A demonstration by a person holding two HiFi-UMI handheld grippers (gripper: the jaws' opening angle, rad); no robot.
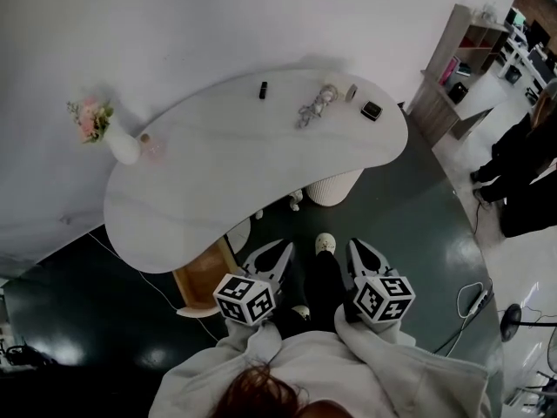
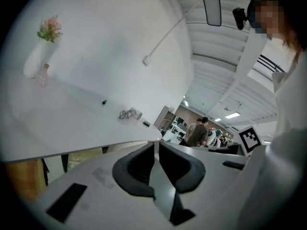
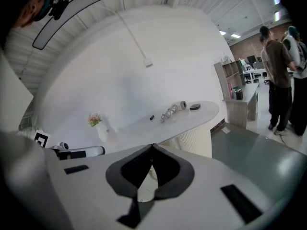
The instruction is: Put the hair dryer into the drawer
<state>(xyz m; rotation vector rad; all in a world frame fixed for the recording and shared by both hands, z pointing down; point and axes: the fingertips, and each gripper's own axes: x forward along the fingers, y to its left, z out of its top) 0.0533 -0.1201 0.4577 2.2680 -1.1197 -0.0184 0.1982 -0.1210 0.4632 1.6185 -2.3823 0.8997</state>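
On the far right part of the white curved table (image 1: pixel 218 172) lies a small silvery thing with a coiled cord, apparently the hair dryer (image 1: pixel 313 105), seen also in the right gripper view as the hair dryer (image 3: pixel 172 110). Under the table's near edge a wooden drawer unit (image 1: pixel 202 284) shows. My left gripper (image 1: pixel 283 249) and right gripper (image 1: pixel 359 246) hang side by side in front of my body, short of the table. The left gripper (image 2: pixel 156 145) has its jaws together, and so does the right gripper (image 3: pixel 152 146); neither holds anything.
A white vase of flowers (image 1: pixel 122 144) stands at the table's left end. A small black stick (image 1: pixel 263 90), a roll (image 1: pixel 351 92) and a black box (image 1: pixel 372 110) lie near the dryer. A ribbed pedestal (image 1: pixel 335 185), a shelf (image 1: pixel 452 68), people (image 1: pixel 522 172) and a floor power strip (image 1: pixel 474 299) are to the right.
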